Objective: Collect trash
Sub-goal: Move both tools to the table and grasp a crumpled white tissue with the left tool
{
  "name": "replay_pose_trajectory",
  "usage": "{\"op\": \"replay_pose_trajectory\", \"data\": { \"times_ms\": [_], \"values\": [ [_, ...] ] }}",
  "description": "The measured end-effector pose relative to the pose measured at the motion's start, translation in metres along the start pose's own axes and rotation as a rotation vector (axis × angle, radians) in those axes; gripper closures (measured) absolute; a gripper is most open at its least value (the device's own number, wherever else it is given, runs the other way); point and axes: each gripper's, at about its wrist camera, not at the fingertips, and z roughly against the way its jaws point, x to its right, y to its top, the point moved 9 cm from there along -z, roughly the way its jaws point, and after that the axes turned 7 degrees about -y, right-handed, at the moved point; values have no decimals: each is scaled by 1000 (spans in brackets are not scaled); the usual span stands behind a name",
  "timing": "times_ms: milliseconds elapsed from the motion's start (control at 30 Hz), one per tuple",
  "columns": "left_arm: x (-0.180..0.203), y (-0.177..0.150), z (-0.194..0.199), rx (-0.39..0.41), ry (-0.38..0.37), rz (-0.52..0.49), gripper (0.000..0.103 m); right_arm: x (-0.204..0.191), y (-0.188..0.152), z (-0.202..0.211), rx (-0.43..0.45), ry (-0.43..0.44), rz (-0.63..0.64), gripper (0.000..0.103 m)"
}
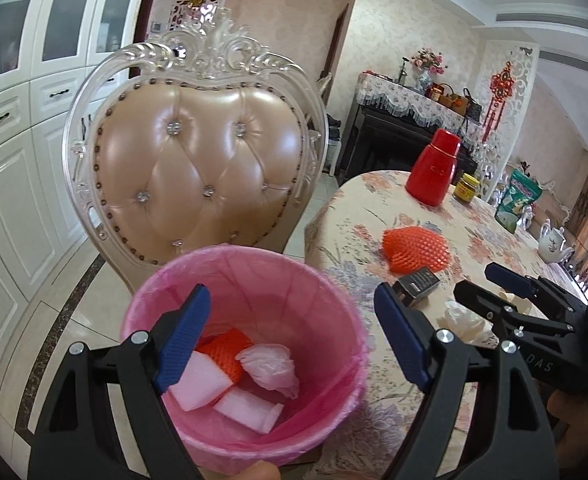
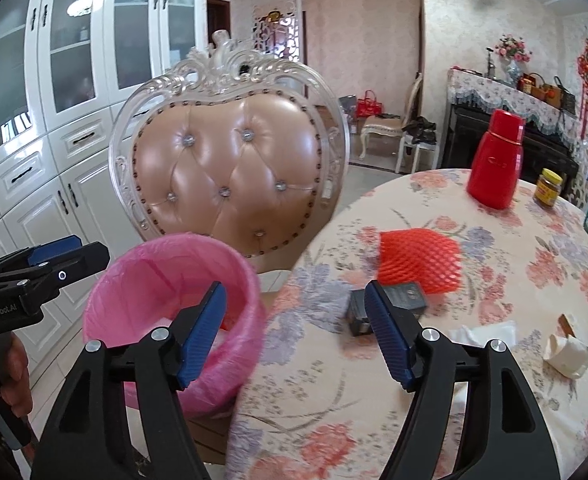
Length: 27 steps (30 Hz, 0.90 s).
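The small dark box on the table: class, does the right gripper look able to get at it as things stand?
Probably yes: the right gripper is open and empty, and the small dark box lies uncovered just ahead, with only the orange foam net close behind it.

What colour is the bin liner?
Pink; the liner shows best in the left wrist view.

left gripper (image 1: pixel 287 338): jaws spread, empty | right gripper (image 2: pixel 296 334): jaws spread, empty
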Motion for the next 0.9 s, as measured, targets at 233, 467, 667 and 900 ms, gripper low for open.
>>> {"op": "replay_pose_trajectory", "data": {
  "times_ms": [233,467,667,900],
  "values": [
    [29,-1,-15,-18,-40,-17,22,41,-7,11,5,-50,-35,34],
    [64,-6,-32,-41,-79,-42,23,86,-16,22,11,-101,-79,32],
    [90,-11,-44,-58,-103,-66,23,133,-26,31,9,-150,-126,32],
    [123,-19,-63,-87,-134,-89,23,175,-38,38,1,-197,-162,31]
  ]
}}
